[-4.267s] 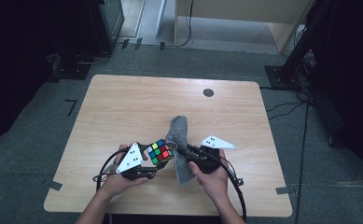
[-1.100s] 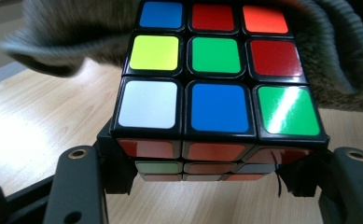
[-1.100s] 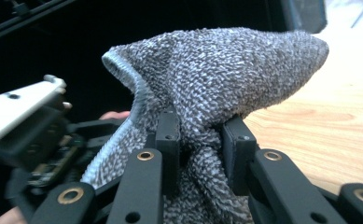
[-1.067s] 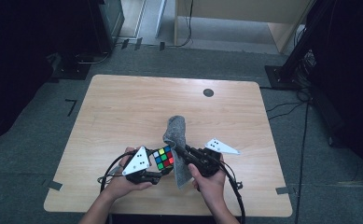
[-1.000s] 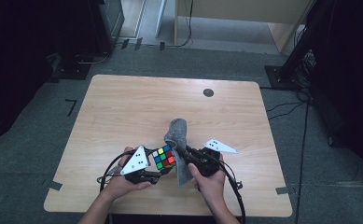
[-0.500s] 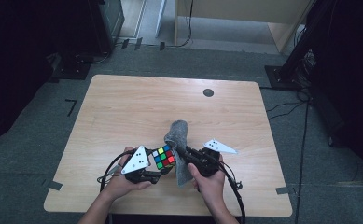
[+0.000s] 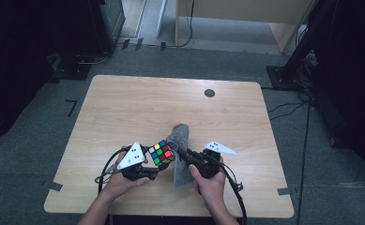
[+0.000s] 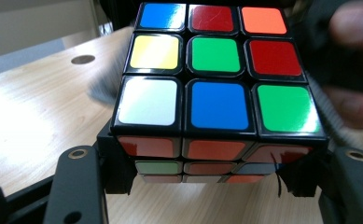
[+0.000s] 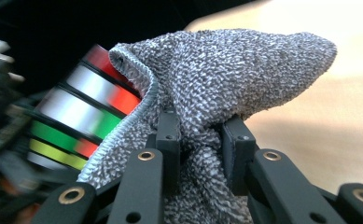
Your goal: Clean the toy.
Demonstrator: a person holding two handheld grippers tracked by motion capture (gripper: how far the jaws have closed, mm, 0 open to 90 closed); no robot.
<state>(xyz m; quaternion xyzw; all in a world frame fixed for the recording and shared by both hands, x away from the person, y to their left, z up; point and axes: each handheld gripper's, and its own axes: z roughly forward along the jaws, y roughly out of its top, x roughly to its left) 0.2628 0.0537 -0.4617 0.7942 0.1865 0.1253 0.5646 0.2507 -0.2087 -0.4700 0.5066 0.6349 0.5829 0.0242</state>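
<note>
We've got the left gripper (image 7: pixel 157 164) jaws clamped on the puzzle cube (image 7: pixel 161 152), right gripper (image 7: pixel 182 154) jaws pinching the grey cloth (image 7: pixel 180 140) against it.

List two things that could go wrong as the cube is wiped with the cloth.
The left tongs clamp only the cube's bottom layer, so a push from the cloth might pop it loose. The right tongs pinch just a bunched fold, and the cloth could slip out mid-wipe.
</note>
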